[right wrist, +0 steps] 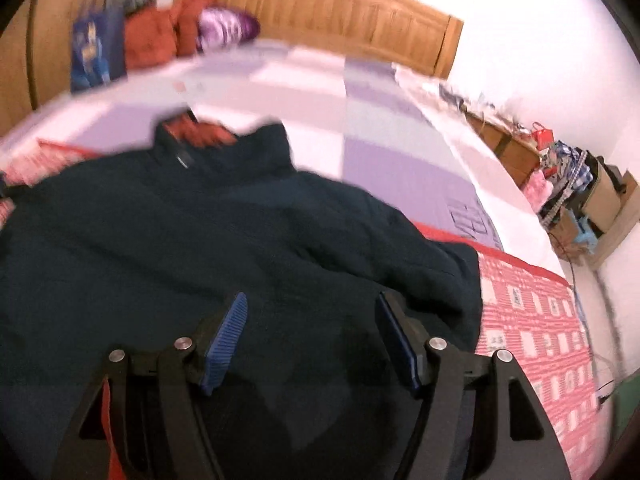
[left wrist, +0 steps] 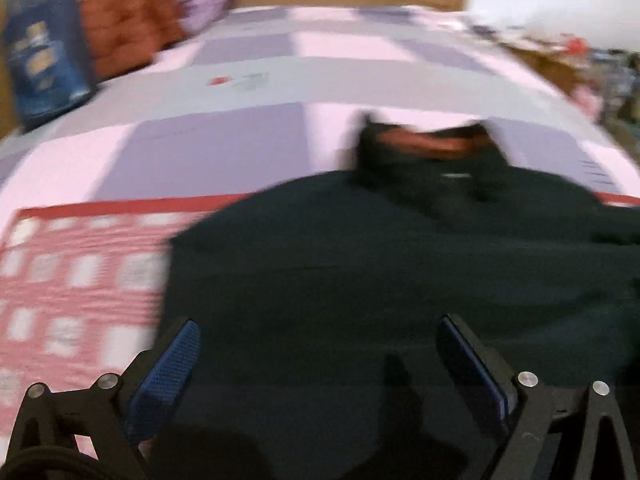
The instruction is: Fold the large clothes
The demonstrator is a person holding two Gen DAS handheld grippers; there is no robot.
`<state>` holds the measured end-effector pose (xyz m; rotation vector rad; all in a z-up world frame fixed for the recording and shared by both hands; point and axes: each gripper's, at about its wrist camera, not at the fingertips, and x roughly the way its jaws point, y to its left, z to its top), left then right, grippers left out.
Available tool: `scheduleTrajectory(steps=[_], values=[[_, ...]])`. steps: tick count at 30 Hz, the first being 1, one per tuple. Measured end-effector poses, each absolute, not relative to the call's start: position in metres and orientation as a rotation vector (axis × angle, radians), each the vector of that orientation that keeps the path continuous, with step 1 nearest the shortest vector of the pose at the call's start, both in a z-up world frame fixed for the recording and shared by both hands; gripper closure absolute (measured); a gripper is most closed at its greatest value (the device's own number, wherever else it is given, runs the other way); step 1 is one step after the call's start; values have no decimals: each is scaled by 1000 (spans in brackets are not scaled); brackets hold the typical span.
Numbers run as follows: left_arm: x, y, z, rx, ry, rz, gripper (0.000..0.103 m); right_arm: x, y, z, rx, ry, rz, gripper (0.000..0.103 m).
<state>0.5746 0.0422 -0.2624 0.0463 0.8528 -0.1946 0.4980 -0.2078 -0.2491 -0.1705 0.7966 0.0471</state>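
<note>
A jacket [right wrist: 224, 232] lies on the bed [right wrist: 380, 132], collar toward the headboard [right wrist: 340, 12].

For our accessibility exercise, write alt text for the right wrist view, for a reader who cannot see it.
A dark jacket lies spread on a bed, collar toward the wooden headboard. The right gripper is above it, jaws open and empty. A red patterned blanket lies to the right.

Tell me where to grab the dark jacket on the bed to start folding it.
Grip the dark jacket at its right side edge, beside the red patterned blanket. Come from the right with the right gripper, open above it: the edge lies exposed there.
</note>
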Motion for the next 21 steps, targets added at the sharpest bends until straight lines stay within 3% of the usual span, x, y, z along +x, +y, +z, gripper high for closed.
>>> scheduleTrajectory(steps=[5, 10, 13, 17, 21], values=[[582, -17, -289, 135, 912, -237, 4, 517, -164, -269, -180, 871, 111, 34], [618, 28, -312, 84, 980, -62, 0, 539, -263, -287, -77, 928, -158, 30], [627, 62, -319, 61, 995, 26, 0, 536, -324, -296, 78, 978, -106, 21], [629, 69, -323, 68, 1007, 94, 0, 537, -304, -297, -103, 959, -100, 18], [604, 53, -293, 30, 948, 57, 4, 525, -290, -274, -168, 889, -209, 19]])
